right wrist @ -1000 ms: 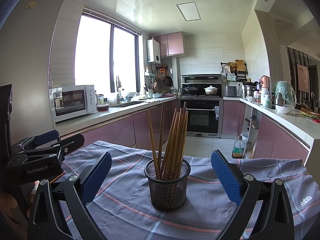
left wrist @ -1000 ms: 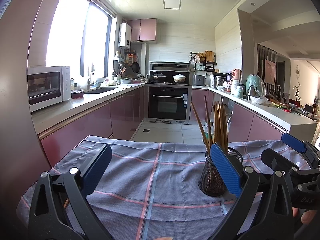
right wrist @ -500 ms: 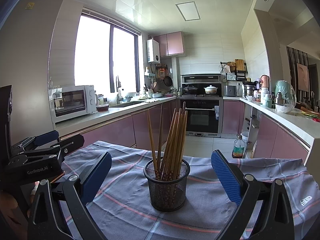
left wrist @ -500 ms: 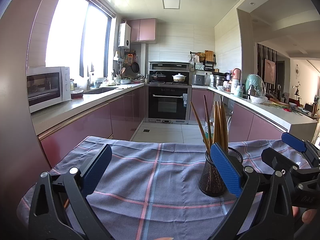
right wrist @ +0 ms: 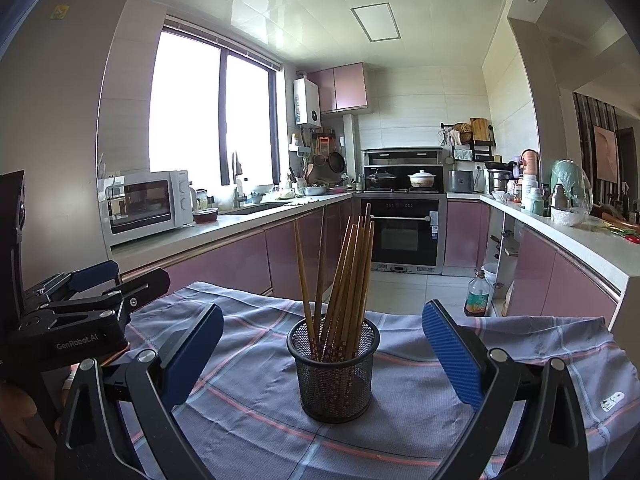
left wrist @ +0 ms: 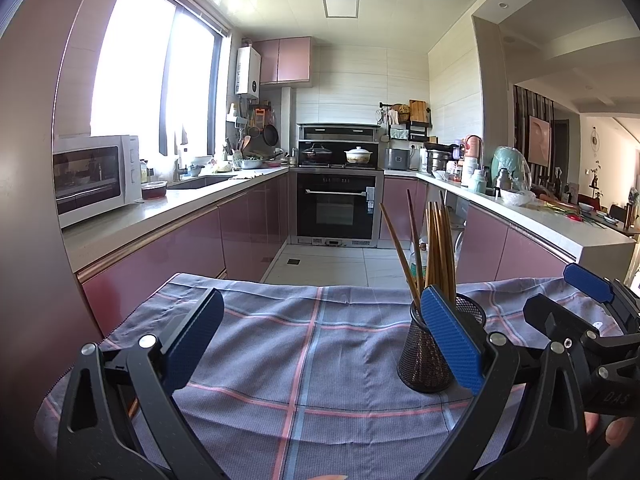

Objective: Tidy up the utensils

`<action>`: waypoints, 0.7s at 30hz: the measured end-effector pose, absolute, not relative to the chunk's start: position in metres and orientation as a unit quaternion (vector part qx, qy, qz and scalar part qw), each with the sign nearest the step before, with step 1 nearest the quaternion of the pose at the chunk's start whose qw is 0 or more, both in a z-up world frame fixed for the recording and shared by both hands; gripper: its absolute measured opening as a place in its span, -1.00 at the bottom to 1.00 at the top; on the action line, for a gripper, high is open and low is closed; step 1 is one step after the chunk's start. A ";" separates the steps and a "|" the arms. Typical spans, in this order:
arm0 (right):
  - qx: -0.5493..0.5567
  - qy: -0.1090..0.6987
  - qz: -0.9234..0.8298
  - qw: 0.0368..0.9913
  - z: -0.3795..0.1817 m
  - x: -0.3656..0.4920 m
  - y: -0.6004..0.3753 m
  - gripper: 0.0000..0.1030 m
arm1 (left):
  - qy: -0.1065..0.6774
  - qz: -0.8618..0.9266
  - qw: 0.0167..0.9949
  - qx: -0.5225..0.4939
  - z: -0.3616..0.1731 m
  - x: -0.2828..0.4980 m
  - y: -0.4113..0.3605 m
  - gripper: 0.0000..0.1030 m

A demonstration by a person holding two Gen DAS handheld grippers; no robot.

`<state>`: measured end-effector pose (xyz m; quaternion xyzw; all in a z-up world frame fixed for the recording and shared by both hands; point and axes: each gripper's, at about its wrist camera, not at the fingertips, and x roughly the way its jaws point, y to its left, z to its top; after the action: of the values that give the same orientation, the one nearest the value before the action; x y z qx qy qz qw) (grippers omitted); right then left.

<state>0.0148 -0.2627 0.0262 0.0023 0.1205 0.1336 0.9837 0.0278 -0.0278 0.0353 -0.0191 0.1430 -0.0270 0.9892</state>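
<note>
Tongs: both of yours are spread wide and carry nothing — left tongs (left wrist: pixel 320 340) hang over bare cloth, right tongs (right wrist: pixel 322 350) frame the cup.
Task thing: chopsticks (right wrist: pixel 340 280) stand bunched and leaning in a black mesh cup (right wrist: pixel 334 372), upright on the cloth, between your right pads and apart from both.
Other view: from your left side the cup (left wrist: pixel 424 364) sits off to the right, partly behind your right-hand pad.
Stage: likely the very start or the very end; nothing loose lies on the cloth.
Risk one: the cup looks light and top-heavy — nudge its rim with a pad and it could tip, spilling sticks.
Risk two: pinch one stick among many and its neighbours may lift or fan out with it.
Risk three: the two tongs sit near each other, so you could knock them together if both close in.
Surface: grey-blue checked cloth (right wrist: pixel 500 344) with pink lines, draped, slightly wrinkled; it might slide under a push.
Room: kitchen with pink cabinets, microwave (right wrist: pixel 146 204) at left, oven (right wrist: pixel 404 232) ahead, bright window.
</note>
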 end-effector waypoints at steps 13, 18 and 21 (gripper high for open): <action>0.005 0.123 0.134 0.983 0.026 0.016 -0.265 0.87 | 0.143 -0.026 0.989 -0.019 0.035 0.028 -0.028 0.89; 0.005 0.123 0.134 0.983 0.025 0.016 -0.266 0.87 | 0.144 -0.027 0.989 -0.020 0.035 0.028 -0.027 0.89; 0.005 0.125 0.134 0.983 0.024 0.016 -0.266 0.87 | 0.146 -0.027 0.989 -0.019 0.033 0.028 -0.027 0.89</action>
<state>0.0164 -0.2658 0.0243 0.0054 0.1246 0.1337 0.9831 0.0279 -0.0270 0.0334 -0.0189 0.1465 -0.0268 0.9887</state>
